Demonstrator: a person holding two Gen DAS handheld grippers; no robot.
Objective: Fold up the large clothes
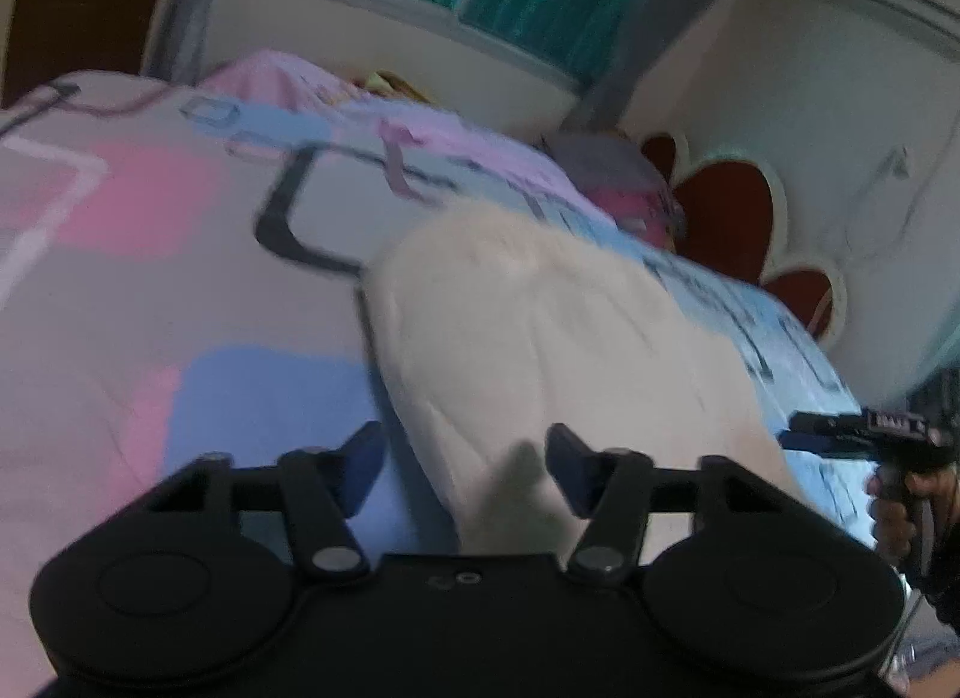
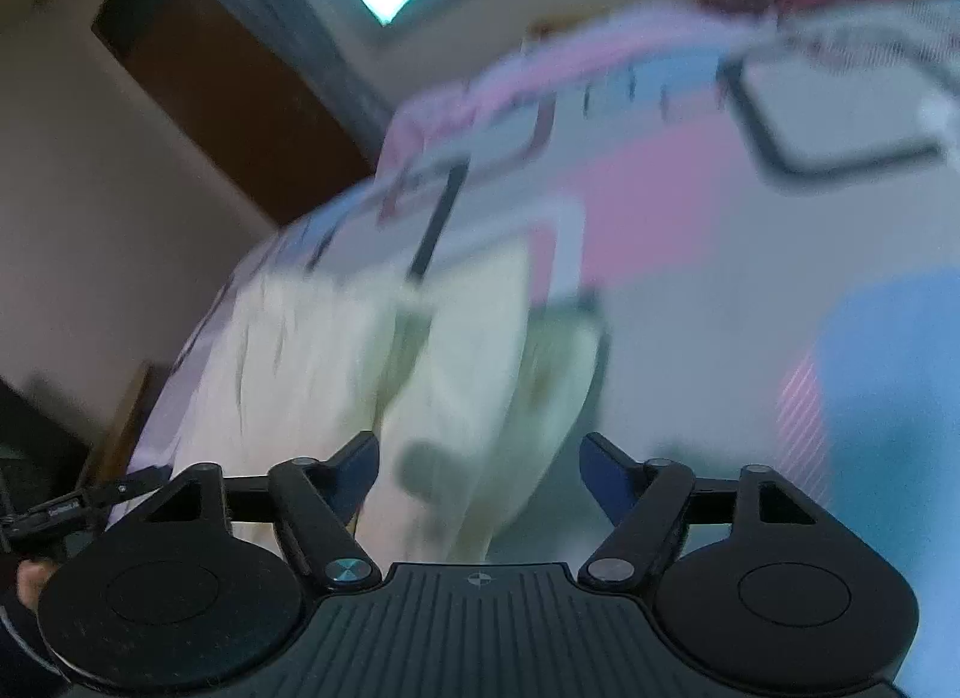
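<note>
Judging by its rumpled spread, the cream garment (image 1: 540,338) on the bed (image 1: 150,278) is barely folded. Both grippers, left (image 1: 465,452) and right (image 2: 480,458), have jaws half open, cloth between, pinching unclear.

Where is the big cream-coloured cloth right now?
The cream-coloured fabric garment lies on the bed's pink, blue and grey patterned sheet; in both wrist views it reaches down between the tool's fingers.
</note>
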